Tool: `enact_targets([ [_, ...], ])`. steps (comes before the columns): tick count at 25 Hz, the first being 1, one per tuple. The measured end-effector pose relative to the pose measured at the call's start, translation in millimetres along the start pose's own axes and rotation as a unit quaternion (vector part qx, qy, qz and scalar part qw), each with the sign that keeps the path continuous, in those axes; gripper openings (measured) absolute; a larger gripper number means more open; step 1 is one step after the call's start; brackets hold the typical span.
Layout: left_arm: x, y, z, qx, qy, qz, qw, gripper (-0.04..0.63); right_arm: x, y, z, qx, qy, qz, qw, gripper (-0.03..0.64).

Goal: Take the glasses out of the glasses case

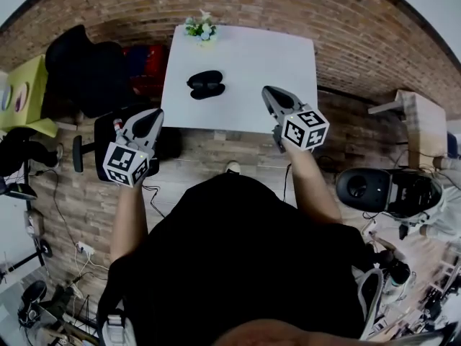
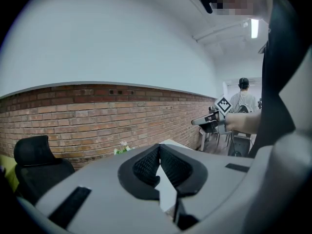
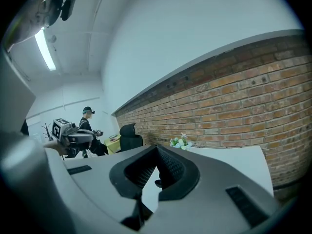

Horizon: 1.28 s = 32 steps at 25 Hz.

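Note:
A black glasses case [image 1: 205, 84] lies on the white table [image 1: 274, 56], left of its middle. It shows as two dark oval lobes, and no glasses can be made out. Both grippers hang over the floor on the near side of the table, apart from the case. My left gripper [image 1: 153, 115] is off the table's near left corner; its jaws [image 2: 159, 147] meet at the tips, empty. My right gripper [image 1: 268, 92] reaches just over the near edge, right of the case, also shut and empty [image 3: 156, 149]. A dark bit of the case [image 3: 158, 183] peeks below its jaws.
A small pot of flowers [image 1: 201, 27] stands at the table's far edge. A black office chair [image 1: 86, 71] and a yellow-green table [image 1: 25, 92] are to the left, a wooden table [image 1: 418, 125] to the right. A person [image 2: 242, 99] stands in the background.

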<state>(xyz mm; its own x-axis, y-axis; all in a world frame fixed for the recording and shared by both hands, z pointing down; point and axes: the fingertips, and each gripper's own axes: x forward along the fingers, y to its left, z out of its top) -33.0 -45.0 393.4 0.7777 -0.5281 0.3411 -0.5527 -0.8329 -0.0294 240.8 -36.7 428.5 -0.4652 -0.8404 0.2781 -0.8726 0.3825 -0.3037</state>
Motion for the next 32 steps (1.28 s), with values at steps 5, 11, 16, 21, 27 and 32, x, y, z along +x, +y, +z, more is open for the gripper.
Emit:
enact_targets([
  [5, 21, -3, 9, -0.003, 0.001, 0.006, 1.0000, 0.011, 8, -25, 8, -0.001, 0.000, 0.010, 1.000, 0.015],
  [11, 43, -2, 20, 0.000, -0.004, 0.024, 0.9997, 0.011, 20, -45, 13, -0.006, 0.007, 0.031, 0.999, 0.015],
  [16, 65, -7, 14, 0.003, 0.004, 0.027, 0.9996, 0.011, 33, -66, 6, -0.013, 0.008, 0.048, 0.999, 0.015],
  [21, 74, -12, 17, 0.007, 0.011, 0.030, 0.9995, 0.011, 32, -76, 7, -0.018, 0.007, 0.059, 0.998, 0.017],
  [27, 74, -10, 32, 0.013, 0.001, 0.031, 0.9994, 0.011, 26, -75, 19, -0.020, 0.010, 0.057, 0.998, 0.016],
  [32, 71, -1, 36, 0.002, -0.009, 0.040, 0.9992, 0.011, 28, -72, 14, -0.017, 0.018, 0.061, 0.998, 0.015],
])
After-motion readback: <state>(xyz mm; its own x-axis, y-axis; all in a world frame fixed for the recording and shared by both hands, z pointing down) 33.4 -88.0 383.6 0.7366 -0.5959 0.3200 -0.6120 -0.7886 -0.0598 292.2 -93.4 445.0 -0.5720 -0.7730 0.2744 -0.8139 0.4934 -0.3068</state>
